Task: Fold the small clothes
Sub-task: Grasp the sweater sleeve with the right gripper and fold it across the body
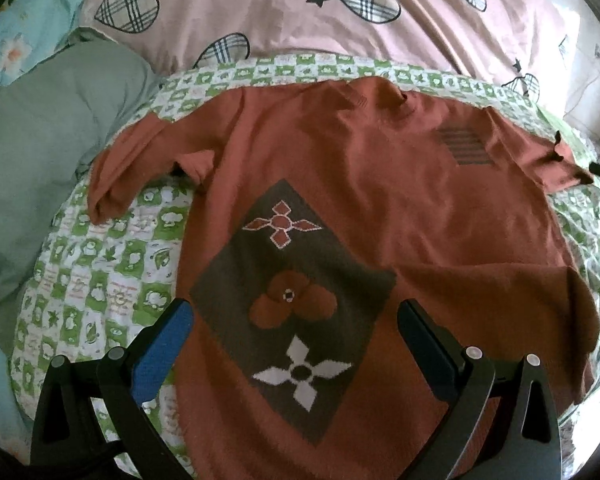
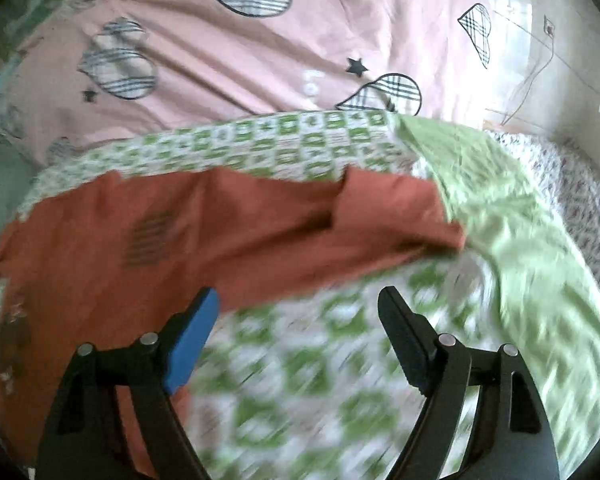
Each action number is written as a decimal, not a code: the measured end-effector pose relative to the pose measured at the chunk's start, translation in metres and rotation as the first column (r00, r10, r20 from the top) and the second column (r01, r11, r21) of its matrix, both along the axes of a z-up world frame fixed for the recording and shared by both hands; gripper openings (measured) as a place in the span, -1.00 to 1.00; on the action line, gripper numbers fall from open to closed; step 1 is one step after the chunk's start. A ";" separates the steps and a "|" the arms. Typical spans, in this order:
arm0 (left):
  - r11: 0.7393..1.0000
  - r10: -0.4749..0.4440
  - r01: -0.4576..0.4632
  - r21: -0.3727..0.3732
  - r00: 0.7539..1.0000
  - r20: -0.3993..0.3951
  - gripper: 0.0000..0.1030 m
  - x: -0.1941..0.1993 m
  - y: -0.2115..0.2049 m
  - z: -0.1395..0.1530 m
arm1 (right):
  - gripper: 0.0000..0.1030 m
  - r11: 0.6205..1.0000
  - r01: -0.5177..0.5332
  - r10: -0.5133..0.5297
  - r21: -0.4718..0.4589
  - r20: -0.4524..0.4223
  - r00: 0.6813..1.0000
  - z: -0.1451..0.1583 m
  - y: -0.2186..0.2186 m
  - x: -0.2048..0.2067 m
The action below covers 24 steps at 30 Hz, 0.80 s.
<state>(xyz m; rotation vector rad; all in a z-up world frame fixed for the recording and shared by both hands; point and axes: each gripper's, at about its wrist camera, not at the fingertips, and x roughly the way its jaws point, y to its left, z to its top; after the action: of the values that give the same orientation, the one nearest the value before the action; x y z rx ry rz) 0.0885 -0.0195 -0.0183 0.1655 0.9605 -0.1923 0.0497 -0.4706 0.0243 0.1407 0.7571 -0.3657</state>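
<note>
We find the rust-red sweater [image 1: 380, 200] spread flat, front up, on a green-and-white checked blanket [image 1: 100, 264] over the bed, with a pink heart-print quilt [image 1: 340, 12] beyond it. Its long axis runs near to far: hem towards us, collar at the far edge, one sleeve out to each side.

The left gripper [image 1: 296, 332] hovers over the near part of the body, jaws wide, straddling the dark diamond panel [image 1: 292, 304], nothing between the pads. The left sleeve [image 1: 116, 184] lies far and left of it, bunched on the blanket.

The right gripper [image 2: 300, 332] stands off the sweater's right side, over bare blanket, jaws fairly wide and empty; this view is motion-blurred. The right sleeve [image 2: 396, 216] lies just beyond it, slightly right, its cuff against a plain green cloth [image 2: 500, 208].

In our judgement, the fold starts with a sleeve brought inward. The right gripper is the nearer to its sleeve, which lies crosswise to its line of approach. No contact is visible on either side.
</note>
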 end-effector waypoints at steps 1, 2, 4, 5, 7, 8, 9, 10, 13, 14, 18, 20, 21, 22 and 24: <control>1.000 0.000 0.000 0.007 1.000 -0.005 0.98 0.003 -0.002 -0.003 | 0.60 1.000 0.000 -0.001 -0.012 -0.023 1.000 -0.002 -0.007 0.009; 1.000 0.000 0.000 0.014 1.000 -0.010 0.98 0.006 -0.004 -0.005 | 0.60 1.000 -0.002 0.001 -0.021 -0.048 0.999 -0.007 -0.011 0.017; 1.000 0.001 -0.001 0.023 1.000 -0.022 0.98 0.012 -0.007 -0.009 | 0.60 0.999 -0.014 0.011 -0.034 -0.101 0.995 -0.021 -0.025 0.041; 1.000 0.003 -0.002 0.026 1.000 -0.026 0.98 0.014 -0.008 -0.010 | 0.60 0.999 -0.019 0.013 -0.044 -0.118 0.993 -0.026 -0.028 0.045; 1.000 0.007 -0.007 0.028 1.000 -0.029 0.98 0.020 -0.009 -0.012 | 0.59 0.996 -0.026 0.012 -0.086 -0.155 0.988 -0.034 -0.035 0.060; 1.000 0.009 -0.008 0.026 1.000 -0.029 0.98 0.022 -0.010 -0.013 | 0.55 0.994 -0.028 0.011 -0.104 -0.164 0.986 -0.036 -0.039 0.065; 1.000 0.010 -0.009 0.028 0.999 -0.032 0.98 0.025 -0.010 -0.014 | 0.51 0.994 -0.027 0.009 -0.109 -0.168 0.986 -0.039 -0.043 0.071; 1.000 0.010 -0.009 0.029 0.999 -0.032 0.98 0.027 -0.011 -0.014 | 0.43 0.993 -0.020 0.001 -0.114 -0.171 0.985 -0.039 -0.047 0.073; 1.000 0.009 -0.008 0.028 0.999 -0.037 0.98 0.034 -0.015 -0.017 | 0.23 0.993 -0.005 -0.017 -0.119 -0.179 0.984 -0.039 -0.058 0.080; 1.000 0.007 -0.006 0.027 0.999 -0.040 0.98 0.036 -0.016 -0.017 | 0.07 0.996 -0.020 0.004 -0.090 -0.183 0.983 -0.039 -0.062 0.081; 1.000 -0.006 0.006 0.005 0.999 -0.040 0.98 0.039 -0.021 -0.019 | -0.81 1.000 -0.013 0.014 0.005 -0.165 0.986 -0.039 -0.062 0.081; 1.000 -0.011 0.010 -0.008 0.999 -0.036 0.98 0.040 -0.022 -0.019 | -0.81 0.998 -0.005 0.012 0.065 -0.108 0.994 -0.031 -0.055 0.074; 1.000 -0.014 0.013 -0.014 0.999 -0.034 0.98 0.039 -0.022 -0.018 | -0.82 0.990 -0.014 0.023 0.138 -0.063 0.998 -0.026 -0.049 0.071; 1.000 -0.018 0.017 -0.021 0.999 -0.031 0.98 0.039 -0.022 -0.018 | -0.82 0.979 -0.029 0.035 0.202 -0.024 0.999 -0.021 -0.043 0.069; 0.999 -0.023 0.022 -0.033 0.999 -0.028 0.98 0.039 -0.021 -0.017 | -0.82 0.938 -0.093 0.076 0.335 0.064 0.995 -0.012 -0.021 0.069</control>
<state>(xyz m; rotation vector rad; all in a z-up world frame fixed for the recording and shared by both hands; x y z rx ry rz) 0.1278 -0.0403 -0.0356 0.1437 0.9840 -0.2311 0.1189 -0.4916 0.0121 0.4378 0.7693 -0.1469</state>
